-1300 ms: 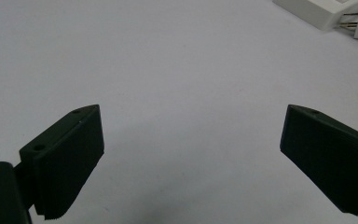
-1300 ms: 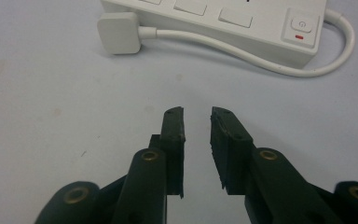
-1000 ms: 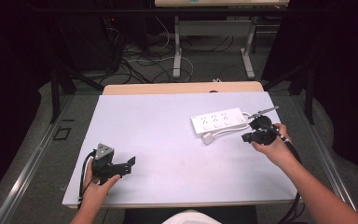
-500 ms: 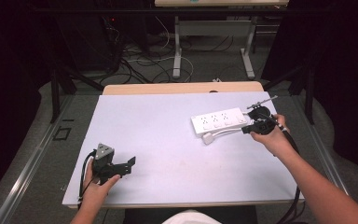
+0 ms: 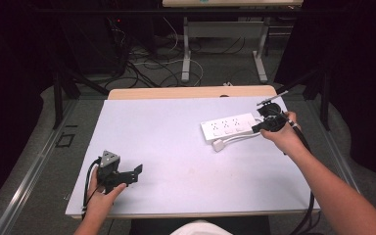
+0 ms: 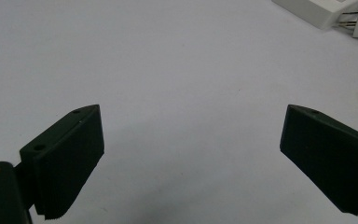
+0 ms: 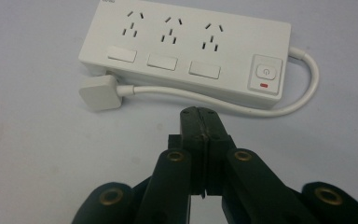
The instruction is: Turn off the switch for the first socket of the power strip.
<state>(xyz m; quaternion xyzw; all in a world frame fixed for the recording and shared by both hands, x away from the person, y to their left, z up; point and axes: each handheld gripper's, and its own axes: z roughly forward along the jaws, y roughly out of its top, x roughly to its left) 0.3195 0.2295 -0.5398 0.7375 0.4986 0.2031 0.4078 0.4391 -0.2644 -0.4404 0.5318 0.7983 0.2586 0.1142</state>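
Two grippers out: right gripper [image 7: 200, 112] jaws pressed together, empty, hovering just short of power strip [image 7: 186, 51] at table's far right, likely abt to poke switch btn [image 7: 265, 72]. Left gripper [image 6: 191, 163] spread, idle near-left.

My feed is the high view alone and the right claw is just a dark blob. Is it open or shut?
Observer: The right claw is shut, jaws pressed together, nothing between them.
Operator: Anything on the power strip I can't make out?
Observer: The power strip has a power button with a small red mark under it.
Operator: And the left claw?
Observer: The left claw is wide open over bare table.
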